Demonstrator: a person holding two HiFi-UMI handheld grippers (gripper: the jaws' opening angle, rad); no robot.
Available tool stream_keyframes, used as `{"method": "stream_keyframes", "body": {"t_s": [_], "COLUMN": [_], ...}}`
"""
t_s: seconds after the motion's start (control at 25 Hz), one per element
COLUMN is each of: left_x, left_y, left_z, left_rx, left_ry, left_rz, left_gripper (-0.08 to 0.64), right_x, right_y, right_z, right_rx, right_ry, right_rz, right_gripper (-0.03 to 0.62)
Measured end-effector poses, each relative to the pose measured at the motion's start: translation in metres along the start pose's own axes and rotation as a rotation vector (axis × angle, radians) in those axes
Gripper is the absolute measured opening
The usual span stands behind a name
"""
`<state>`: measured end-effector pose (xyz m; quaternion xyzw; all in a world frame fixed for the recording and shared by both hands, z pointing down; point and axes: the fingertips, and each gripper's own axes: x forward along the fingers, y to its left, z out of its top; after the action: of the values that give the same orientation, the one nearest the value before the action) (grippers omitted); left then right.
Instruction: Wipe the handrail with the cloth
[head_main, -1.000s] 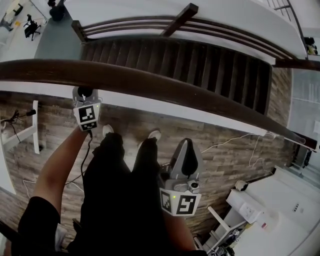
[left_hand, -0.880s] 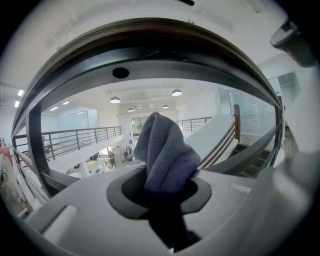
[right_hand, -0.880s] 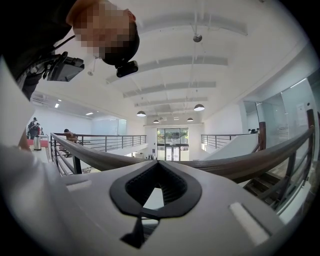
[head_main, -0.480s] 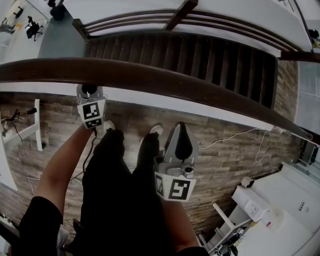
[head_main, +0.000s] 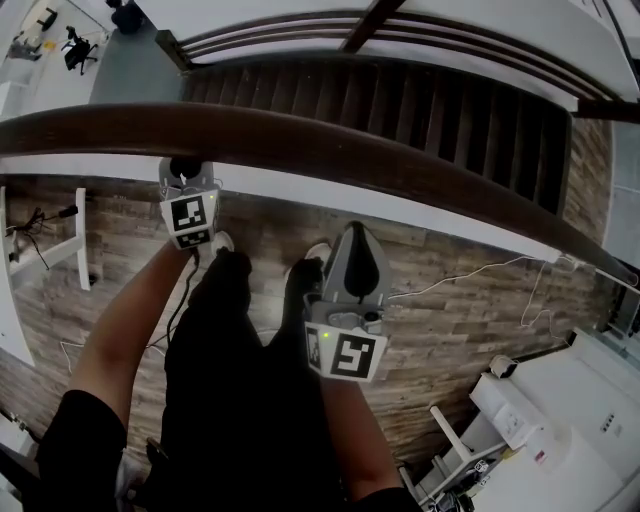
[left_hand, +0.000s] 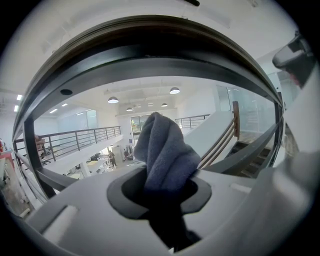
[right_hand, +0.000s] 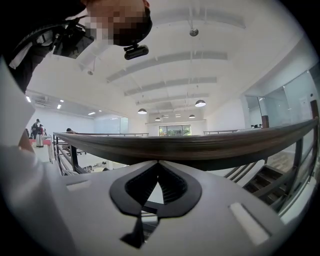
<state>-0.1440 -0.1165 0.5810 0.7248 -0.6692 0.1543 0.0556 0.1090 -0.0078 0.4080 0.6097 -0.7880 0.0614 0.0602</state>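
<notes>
left tongs (head_main: 183, 172) were clamped on the grey cloth (left_hand: 162, 150). a wad of it poked past the tips, up toward the underside of the handrail (head_main: 330, 150); contact couldn't be confirmed. right tongs (right_hand: 158, 186) were closed tip to tip, empty, apart from the rail. the rail's long axis ran left-right across the head view, dropping away to the right along the stairs (head_main: 400, 110). judgement: press the wad flat onto the wood, then stroke along that axis with even pressure and a firm grip.

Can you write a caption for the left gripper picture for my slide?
Left gripper shut on a grey cloth, with the dark handrail curving above it.
</notes>
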Motion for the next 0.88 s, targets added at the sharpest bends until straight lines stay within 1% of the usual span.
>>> {"method": "stream_keyframes", "body": {"t_s": [0.32, 0.52, 0.76, 0.88], "left_x": [0.004, 0.005, 0.005, 0.007], "left_y": [-0.039, -0.058, -0.089, -0.103], "left_z": [0.006, 0.010, 0.014, 0.015], "left_rx": [0.019, 0.024, 0.012, 0.010], "left_ry": [0.015, 0.028, 0.033, 0.036], "left_rz": [0.005, 0.027, 0.045, 0.065], "left_gripper": [0.086, 0.087, 0.091, 0.092], "right_x": [-0.003, -0.005, -0.008, -0.015], "right_y": [-0.031, -0.053, -0.074, -0.092], "right_z": [-0.001, -0.004, -0.003, 0.001], "right_rx": [0.018, 0.034, 0.001, 0.000], "right_ry": [0.017, 0.027, 0.027, 0.021], "right_rz": [0.045, 0.075, 0.131, 0.140], "right_gripper": [0.002, 0.002, 0.002, 0.002]}}
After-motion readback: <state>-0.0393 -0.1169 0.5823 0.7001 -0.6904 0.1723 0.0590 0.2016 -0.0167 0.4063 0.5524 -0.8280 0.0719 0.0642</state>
